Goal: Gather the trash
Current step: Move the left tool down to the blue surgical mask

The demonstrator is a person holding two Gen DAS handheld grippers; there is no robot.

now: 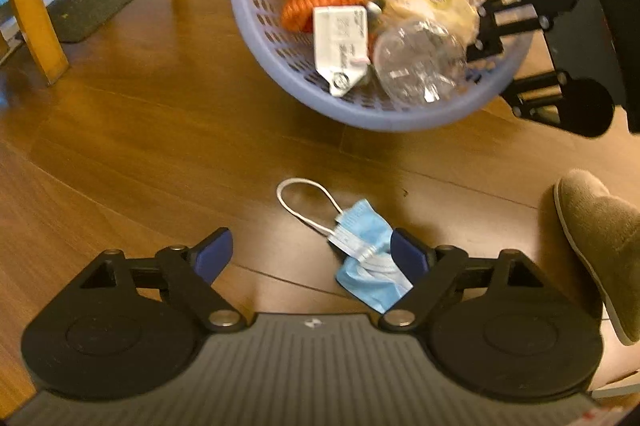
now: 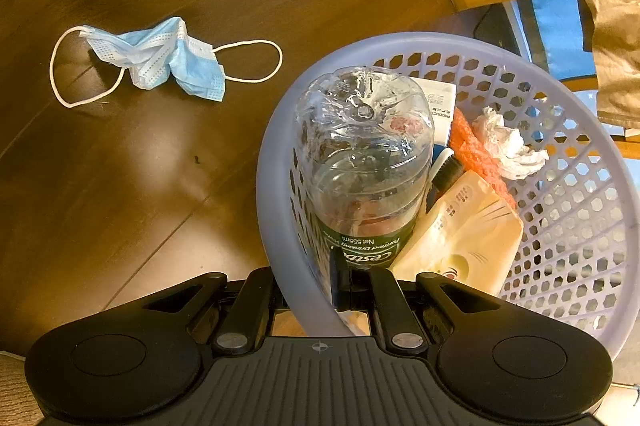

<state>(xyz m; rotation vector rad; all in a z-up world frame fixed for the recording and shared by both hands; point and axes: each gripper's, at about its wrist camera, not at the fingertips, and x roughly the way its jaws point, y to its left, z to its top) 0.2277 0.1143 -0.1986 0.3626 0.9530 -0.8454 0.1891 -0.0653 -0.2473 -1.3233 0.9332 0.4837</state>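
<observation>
The left gripper (image 1: pixel 311 256) points steeply down at the wooden floor (image 1: pixel 160 154), its blue-padded fingers (image 1: pixel 216 252) spread wide and gripping nothing. A crumpled blue face mask (image 1: pixel 366 254) lies on the floor at the inner face of the right-hand finger, partly tucked behind it; whether pad and mask touch cannot be told. One white ear loop (image 1: pixel 304 202) of the mask runs forward, ahead of the fingertips. The rest of the gap between the fingers shows bare floor. Farther ahead of these fingers and to their right is a lavender perforated basket (image 1: pixel 256 38), tilted. The right gripper (image 2: pixel 344 282) has its fingers closed almost fully, clamped on the near rim of the basket (image 2: pixel 280 194), one finger outside the wall and one inside. Directly ahead of these fingers, inside the basket, lies a clear plastic bottle (image 2: pixel 364 154) with a green label, its base pointing away. To the right of it are a cream wrapper (image 2: pixel 464 230), an orange knitted item (image 2: pixel 472 154), a crumpled white tissue (image 2: pixel 508 142) and a white carton (image 2: pixel 440 106). From this view the mask (image 2: pixel 160 58) lies well to the left of the fingers and ahead of them, clear of the basket. A brown slipper (image 1: pixel 600 246) sits on the floor to the right of the left gripper. Wooden chair legs (image 1: pixel 32 10) stand far to the left of it.
</observation>
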